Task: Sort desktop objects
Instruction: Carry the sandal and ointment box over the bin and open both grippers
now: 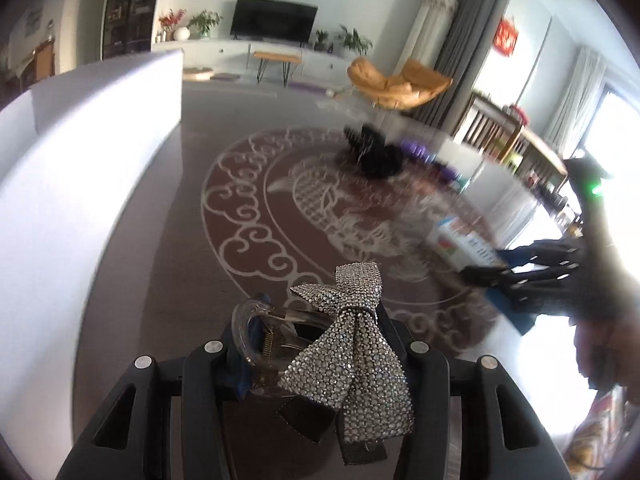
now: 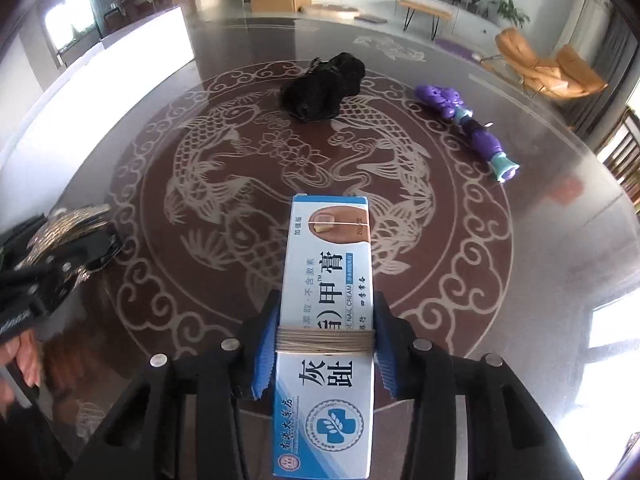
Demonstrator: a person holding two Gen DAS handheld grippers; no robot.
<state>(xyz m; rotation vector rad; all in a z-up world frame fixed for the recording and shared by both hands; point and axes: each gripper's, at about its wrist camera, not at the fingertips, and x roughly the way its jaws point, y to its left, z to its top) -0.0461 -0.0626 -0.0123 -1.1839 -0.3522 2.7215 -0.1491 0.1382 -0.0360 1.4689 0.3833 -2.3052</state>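
Note:
My left gripper (image 1: pixel 316 344) is shut on a clear hair clip with a rhinestone bow (image 1: pixel 352 344) and holds it above the table. My right gripper (image 2: pixel 325 340) is shut on a blue and white nail cream box (image 2: pixel 326 320), wound with string, above the table's middle. The left gripper with the bow (image 2: pixel 68 236) shows at the left of the right wrist view. The right gripper and box (image 1: pixel 464 246) show blurred at the right of the left wrist view. A black hair claw clip (image 2: pixel 324 86) and a purple toy (image 2: pixel 468 120) lie farther back on the table.
The round glass table (image 2: pixel 160 240) has a dark red fish pattern. A white box (image 1: pixel 80 152) stands along its left side. An orange chair (image 2: pixel 548 68) and a TV cabinet stand on the floor beyond.

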